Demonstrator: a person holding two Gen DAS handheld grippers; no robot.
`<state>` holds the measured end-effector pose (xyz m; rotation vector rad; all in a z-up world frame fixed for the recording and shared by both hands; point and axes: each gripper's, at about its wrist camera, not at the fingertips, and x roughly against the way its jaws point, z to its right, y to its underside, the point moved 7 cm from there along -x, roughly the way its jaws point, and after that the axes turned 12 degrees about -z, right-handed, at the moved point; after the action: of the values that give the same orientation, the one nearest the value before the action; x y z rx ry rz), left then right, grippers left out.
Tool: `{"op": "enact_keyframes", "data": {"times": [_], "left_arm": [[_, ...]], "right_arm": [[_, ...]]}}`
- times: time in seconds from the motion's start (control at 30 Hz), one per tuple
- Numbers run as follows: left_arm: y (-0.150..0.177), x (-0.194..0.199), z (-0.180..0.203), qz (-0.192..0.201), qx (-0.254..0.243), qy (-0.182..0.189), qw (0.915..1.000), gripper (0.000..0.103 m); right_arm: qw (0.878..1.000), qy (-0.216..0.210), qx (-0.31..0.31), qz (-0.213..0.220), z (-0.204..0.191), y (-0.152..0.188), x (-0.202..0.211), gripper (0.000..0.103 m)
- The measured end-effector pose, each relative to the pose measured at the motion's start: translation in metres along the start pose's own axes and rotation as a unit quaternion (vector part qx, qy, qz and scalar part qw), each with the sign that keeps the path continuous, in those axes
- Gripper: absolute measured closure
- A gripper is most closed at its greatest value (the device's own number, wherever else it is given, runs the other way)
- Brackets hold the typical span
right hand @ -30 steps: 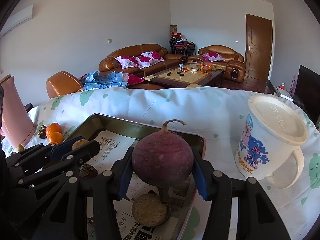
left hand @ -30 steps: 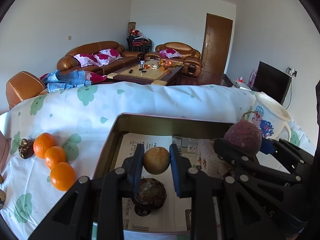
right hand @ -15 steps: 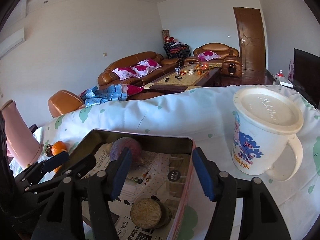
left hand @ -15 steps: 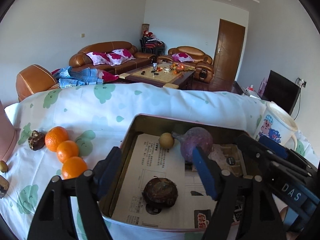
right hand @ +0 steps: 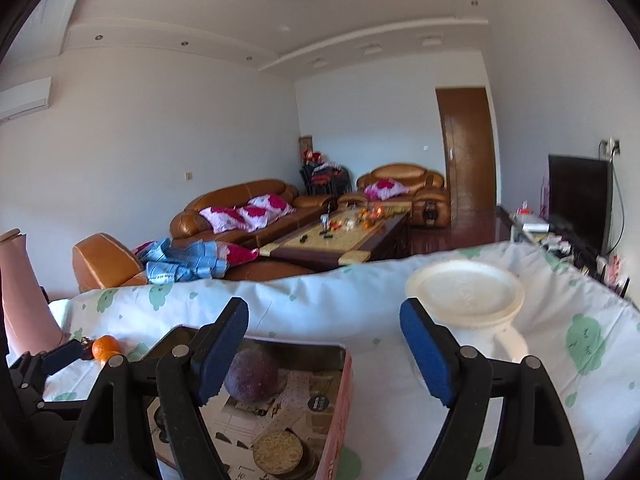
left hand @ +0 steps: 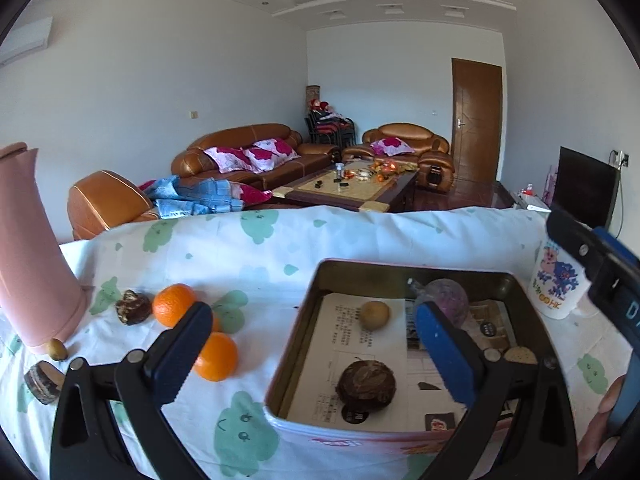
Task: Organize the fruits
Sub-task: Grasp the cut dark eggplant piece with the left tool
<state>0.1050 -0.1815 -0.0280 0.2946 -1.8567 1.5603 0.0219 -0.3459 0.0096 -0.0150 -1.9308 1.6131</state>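
Observation:
A metal tray [left hand: 316, 292] lined with newspaper holds a round purple fruit [left hand: 446, 302], a small yellow-brown fruit [left hand: 374, 314], a dark brown fruit [left hand: 366, 385] and a cut round slice [left hand: 520, 355]. The purple fruit [right hand: 251, 375] and slice [right hand: 278, 450] also show in the right wrist view. Oranges [left hand: 173, 310] [left hand: 216, 356] and a dark fruit [left hand: 133, 306] lie on the cloth left of the tray. My left gripper [left hand: 312, 356] is open and empty above the tray's left edge. My right gripper [right hand: 324, 354] is open and empty above the tray's far right corner.
A pink jug [left hand: 28, 248] stands at the left, with a small olive fruit [left hand: 57, 349] and a brown cut piece [left hand: 43, 382] by its foot. A white lidded cartoon mug [left hand: 554, 284] stands right of the tray [right hand: 340, 392]. The tablecloth [left hand: 248, 248] drops off at the far edge.
Both grippers have opened, dropped their fruits in the tray and pulled up and back: the left released the small yellow-brown fruit, the right the purple fruit.

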Motion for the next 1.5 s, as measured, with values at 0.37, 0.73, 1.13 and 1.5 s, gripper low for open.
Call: {"op": "enact_keyframes", "data": {"times": [0.37, 0.73, 1.13, 1.5], "left_arm": [[0.009, 0.013, -0.036, 0.013, 0.033, -0.032, 0.9989, 0.000], [0.025, 0.019, -0.078, -0.007, 0.039, -0.041, 0.9984, 0.000], [0.041, 0.020, -0.157, -0.036, 0.032, -0.088, 0.9950, 0.000], [0.065, 0.010, -0.232, -0.096, 0.091, -0.089, 0.9873, 0.000]], "right_arm": [[0.998, 0.018, 0.046, 0.032, -0.022, 0.004, 0.011, 0.009], [1.000, 0.013, -0.004, 0.024, -0.014, 0.015, 0.023, 0.009], [1.000, 0.002, 0.006, 0.022, -0.038, 0.026, 0.042, 0.009], [0.999, -0.043, 0.025, -0.005, -0.087, 0.042, 0.049, 0.009]]}}
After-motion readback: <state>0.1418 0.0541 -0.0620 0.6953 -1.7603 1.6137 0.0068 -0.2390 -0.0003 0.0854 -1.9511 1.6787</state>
